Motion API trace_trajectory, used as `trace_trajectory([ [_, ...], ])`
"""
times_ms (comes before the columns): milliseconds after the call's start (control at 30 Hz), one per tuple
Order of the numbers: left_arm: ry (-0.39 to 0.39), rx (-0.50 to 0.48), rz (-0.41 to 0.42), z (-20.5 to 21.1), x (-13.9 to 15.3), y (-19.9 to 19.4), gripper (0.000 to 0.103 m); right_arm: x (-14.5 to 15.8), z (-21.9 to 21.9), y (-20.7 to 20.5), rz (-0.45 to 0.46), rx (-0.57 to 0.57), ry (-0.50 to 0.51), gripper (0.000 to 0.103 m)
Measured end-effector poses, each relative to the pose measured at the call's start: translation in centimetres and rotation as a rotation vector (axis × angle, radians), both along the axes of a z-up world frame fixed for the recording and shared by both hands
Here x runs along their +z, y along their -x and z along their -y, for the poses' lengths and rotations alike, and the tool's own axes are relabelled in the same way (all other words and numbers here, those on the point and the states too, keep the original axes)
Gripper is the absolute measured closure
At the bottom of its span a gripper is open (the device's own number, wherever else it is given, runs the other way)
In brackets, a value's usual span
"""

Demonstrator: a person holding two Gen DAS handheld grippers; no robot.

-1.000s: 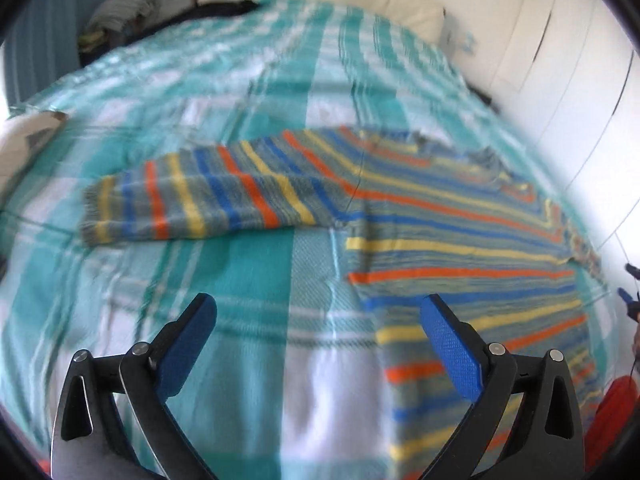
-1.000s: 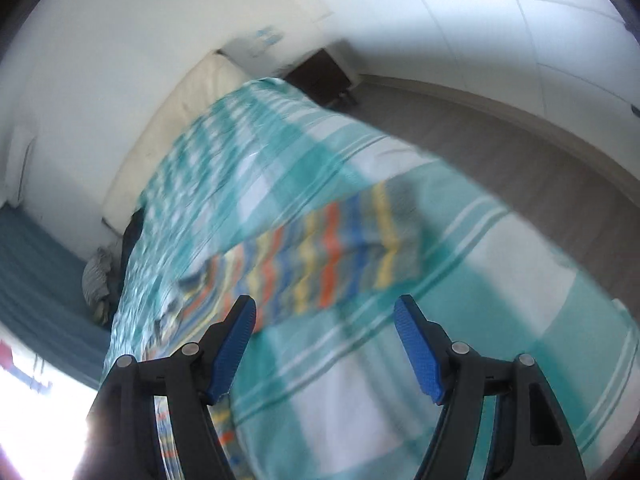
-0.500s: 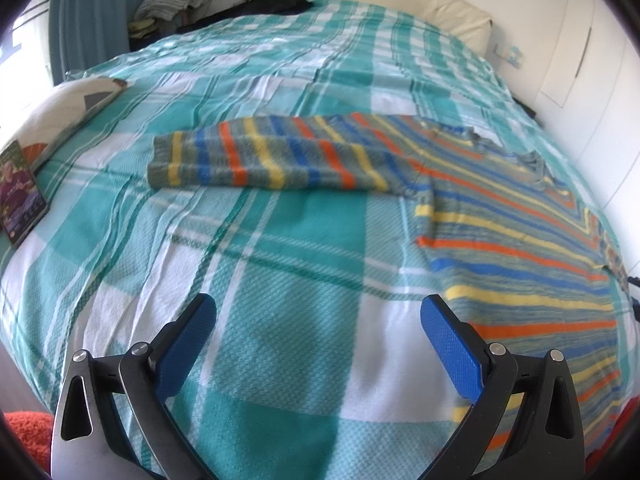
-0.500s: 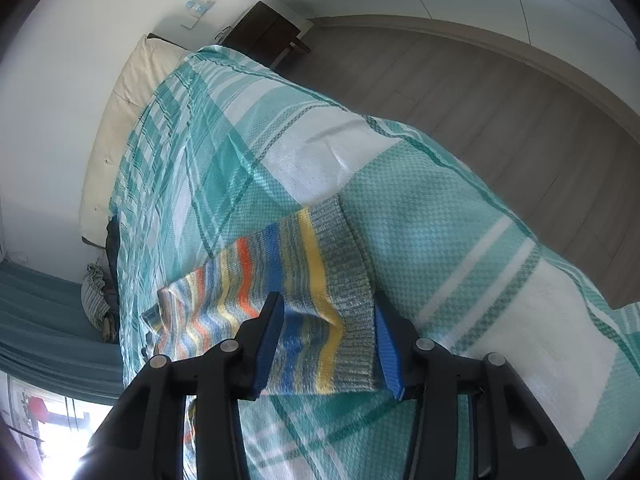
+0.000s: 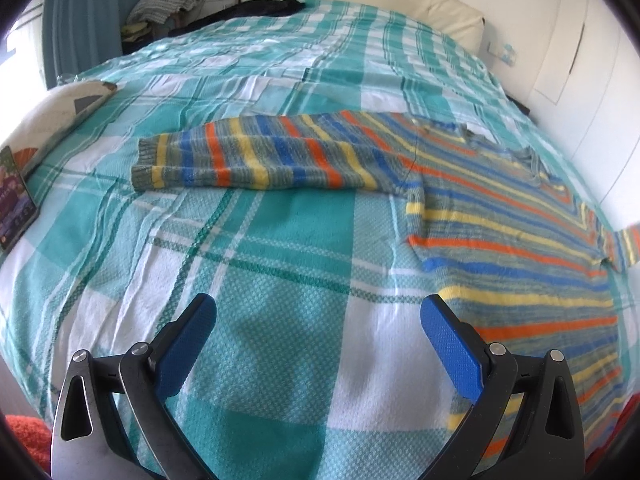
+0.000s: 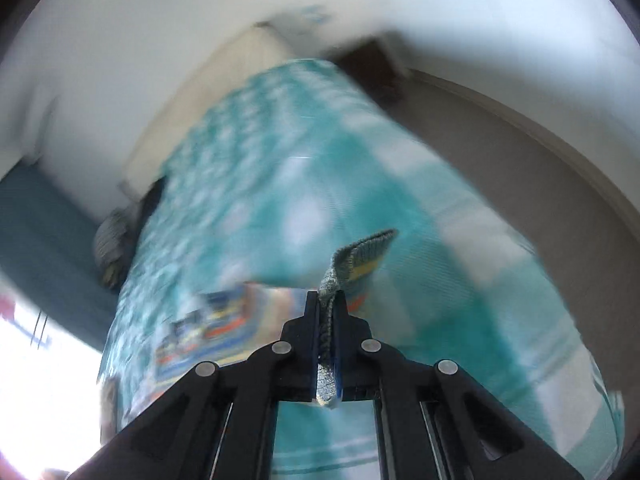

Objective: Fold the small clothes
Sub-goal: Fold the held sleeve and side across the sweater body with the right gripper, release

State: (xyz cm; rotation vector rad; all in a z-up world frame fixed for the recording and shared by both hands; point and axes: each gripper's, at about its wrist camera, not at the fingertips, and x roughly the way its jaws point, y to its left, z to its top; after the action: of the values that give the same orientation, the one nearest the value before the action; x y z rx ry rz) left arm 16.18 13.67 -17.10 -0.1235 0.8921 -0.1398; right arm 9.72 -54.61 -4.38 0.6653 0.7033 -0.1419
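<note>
A small striped knit sweater (image 5: 500,208), grey with blue, orange and yellow bands, lies flat on the bed. Its left sleeve (image 5: 256,160) stretches out to the left. My left gripper (image 5: 318,322) is open and empty, hovering over the bedspread in front of the sweater. My right gripper (image 6: 327,300) is shut on the grey cuff of the right sleeve (image 6: 360,250) and holds it lifted above the bed. The lifted sleeve shows at the right edge of the left wrist view (image 5: 628,240). The right wrist view is blurred.
The bed has a teal and white checked bedspread (image 5: 280,280). A cushion (image 5: 56,112) and a book (image 5: 16,204) lie at its left edge. Clothes are piled at the far left corner (image 5: 168,4). White wardrobe doors (image 5: 592,60) stand on the right.
My right gripper closed on the right sleeve's cuff and lifted it off the bed. My left gripper pulled back and left, staying open.
</note>
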Motion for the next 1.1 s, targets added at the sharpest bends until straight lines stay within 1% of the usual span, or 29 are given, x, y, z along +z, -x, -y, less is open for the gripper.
trace_trajectory([
  [100, 0.014, 0.004, 0.006, -0.2, 0.1, -0.4, 0.001, 3.7, -6.2, -3.6, 0.050, 0.177, 0.045, 0.097],
  [133, 0.010, 0.004, 0.010, -0.2, 0.2, -0.4, 0.001, 4.7, -9.1, -5.2, 0.065, 0.249, 0.057, 0.097],
  [200, -0.010, 0.005, 0.024, -0.4, 0.4, -0.2, 0.001, 5.3, -15.1, -7.9, 0.075, 0.372, 0.072, 0.097],
  [267, -0.014, 0.009, 0.019, -0.6, 0.3, -0.1, 0.001, 4.9, -19.3, -10.0, 0.068, 0.449, 0.087, 0.097],
  [300, -0.013, 0.012, 0.010, -0.8, 0.2, -0.1, 0.001, 4.2, -21.7, -11.0, 0.057, 0.483, 0.095, 0.096],
  [333, -0.012, 0.013, -0.001, -0.9, 0.0, -0.2, 0.001, 3.2, -23.8, -12.1, 0.039, 0.510, 0.091, 0.090],
  [367, -0.010, 0.014, -0.013, -1.0, -0.2, -0.2, 0.001, 2.1, -25.1, -12.9, 0.018, 0.532, 0.069, 0.081],
  [400, -0.009, 0.019, -0.020, -1.2, -0.3, -0.2, 0.001, 0.8, -26.5, -13.7, -0.017, 0.558, 0.036, 0.051],
  [433, -0.009, 0.025, -0.022, -1.3, -0.4, -0.2, 0.001, -0.2, -27.5, -14.2, -0.043, 0.566, 0.021, 0.036],
  [467, -0.009, 0.030, -0.020, -1.5, -0.4, -0.2, 0.001, -1.0, -28.1, -14.2, -0.037, 0.560, 0.020, 0.036],
  [500, -0.006, 0.037, -0.017, -1.7, -0.3, -0.2, 0.001, -1.1, -28.3, -14.2, -0.028, 0.559, 0.017, 0.036],
  [567, 0.010, 0.045, -0.011, -2.1, -0.1, -0.2, 0.001, -1.0, -27.1, -13.6, -0.011, 0.533, -0.006, 0.036],
  [633, 0.026, 0.050, -0.008, -2.3, 0.1, -0.4, 0.001, -0.9, -25.4, -13.4, -0.027, 0.492, 0.020, 0.036],
  [667, 0.030, 0.051, -0.006, -2.2, 0.1, -0.5, 0.001, -0.8, -24.6, -13.2, -0.046, 0.464, 0.050, 0.036],
  [733, 0.029, 0.050, -0.005, -2.0, 0.1, -0.8, 0.001, -1.3, -22.5, -12.6, -0.128, 0.393, 0.144, 0.037],
  [800, 0.021, 0.044, -0.009, -1.6, -0.2, -0.9, 0.001, -2.5, -20.5, -12.1, -0.209, 0.338, 0.208, 0.038],
  [900, 0.003, 0.024, -0.022, -0.8, -0.7, -0.9, 0.001, -5.8, -18.4, -11.4, -0.342, 0.302, 0.263, 0.038],
  [933, -0.005, 0.019, -0.024, -0.6, -0.8, -0.9, 0.001, -7.4, -18.0, -11.4, -0.387, 0.297, 0.276, 0.041],
  [967, -0.019, 0.013, -0.024, -0.3, -0.9, -0.8, 0.001, -8.6, -17.8, -11.3, -0.416, 0.298, 0.278, 0.046],
  [1000, -0.037, 0.005, -0.024, -0.1, -1.1, -0.8, 0.001, -9.8, -17.5, -11.3, -0.434, 0.301, 0.276, 0.070],
  [1033, -0.057, -0.002, -0.026, 0.1, -1.3, -0.7, 0.001, -10.9, -17.3, -11.3, -0.460, 0.283, 0.303, 0.099],
  [1067, -0.068, -0.005, -0.027, 0.2, -1.4, -0.6, 0.001, -12.1, -16.8, -11.2, -0.505, 0.227, 0.364, 0.098],
  [1100, -0.085, -0.006, -0.031, 0.3, -1.6, -0.5, 0.001, -12.8, -16.2, -11.0, -0.512, 0.198, 0.361, 0.098],
])
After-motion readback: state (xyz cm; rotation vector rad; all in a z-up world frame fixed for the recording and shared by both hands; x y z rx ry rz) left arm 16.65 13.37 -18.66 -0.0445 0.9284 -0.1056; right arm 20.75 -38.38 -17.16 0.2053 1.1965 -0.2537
